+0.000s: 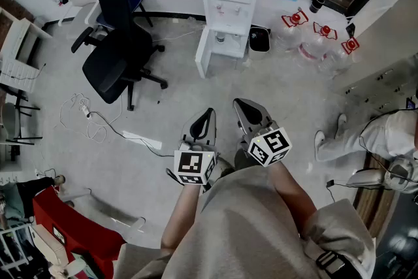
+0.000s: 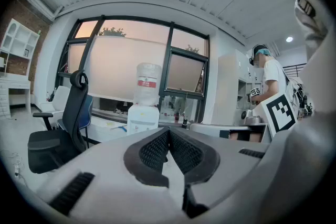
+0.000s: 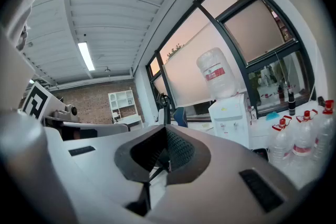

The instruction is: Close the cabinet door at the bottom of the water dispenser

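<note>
Since I stand well back from the water dispenser (image 1: 228, 0), with open floor between us, I judge that the approach is the step in hand and nothing of the closing is yet done. The dispenser is a white upright unit with a big clear bottle on top, set against the window counter, with a black office chair (image 1: 117, 42) off to its left in the head view. At its foot the cabinet door (image 1: 204, 55), a plain white panel, stands swung out to the left, leaving the compartment open. The next move calls for walking up and bringing one gripper low against the door's outer face to push it home. My left gripper (image 1: 209, 112) and right gripper (image 1: 239, 103) both have their jaws together, empty.
</note>
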`<state>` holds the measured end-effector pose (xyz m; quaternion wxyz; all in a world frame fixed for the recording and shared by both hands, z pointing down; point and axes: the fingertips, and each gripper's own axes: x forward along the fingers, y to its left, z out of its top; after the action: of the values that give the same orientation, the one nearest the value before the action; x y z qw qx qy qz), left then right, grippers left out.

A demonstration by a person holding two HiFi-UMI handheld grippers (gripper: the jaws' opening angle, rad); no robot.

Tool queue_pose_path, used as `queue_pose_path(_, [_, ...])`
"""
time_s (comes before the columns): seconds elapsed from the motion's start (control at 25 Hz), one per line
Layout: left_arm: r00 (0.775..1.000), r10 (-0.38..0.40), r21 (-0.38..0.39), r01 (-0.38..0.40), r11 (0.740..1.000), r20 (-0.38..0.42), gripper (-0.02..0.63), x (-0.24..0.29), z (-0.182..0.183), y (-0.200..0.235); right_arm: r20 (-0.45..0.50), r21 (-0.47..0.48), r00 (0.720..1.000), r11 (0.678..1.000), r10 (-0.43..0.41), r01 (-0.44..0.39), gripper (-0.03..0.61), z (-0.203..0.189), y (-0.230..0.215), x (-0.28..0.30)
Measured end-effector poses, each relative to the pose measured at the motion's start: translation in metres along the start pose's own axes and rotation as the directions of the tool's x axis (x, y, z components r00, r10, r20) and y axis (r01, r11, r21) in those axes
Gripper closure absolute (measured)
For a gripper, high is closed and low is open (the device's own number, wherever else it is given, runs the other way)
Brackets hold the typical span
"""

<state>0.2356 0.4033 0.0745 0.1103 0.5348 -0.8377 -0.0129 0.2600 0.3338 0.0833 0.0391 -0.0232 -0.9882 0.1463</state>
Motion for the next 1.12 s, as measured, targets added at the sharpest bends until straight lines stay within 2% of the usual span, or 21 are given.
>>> queue_pose_path(0.28, [0.999,0.028,0.004,-0.028,1.000,-0.017,0.606,-0.017,-0.005,-0.025,0.006,0.018,1.000,1.000,0.010,-0.010,0.571,0.001,0.004,-0.031])
queue_pose_path(0.76, [0.996,0.073,0.040,-0.071,0.997,-0.041,0.606,0.012,-0.003,-0.074,0.036,0.070,0.999,0.997,0.037,-0.039,0.571,0.014,-0.041,-0.074])
queue_pose_path(1.12, [0.994,0.073,0.053,-0.069,0.996,-0.081,0.606,0.044,-0.011,-0.066,0.042,0.096,0.999,0.995,0.028,-0.032,0.569,0.010,-0.073,-0.061])
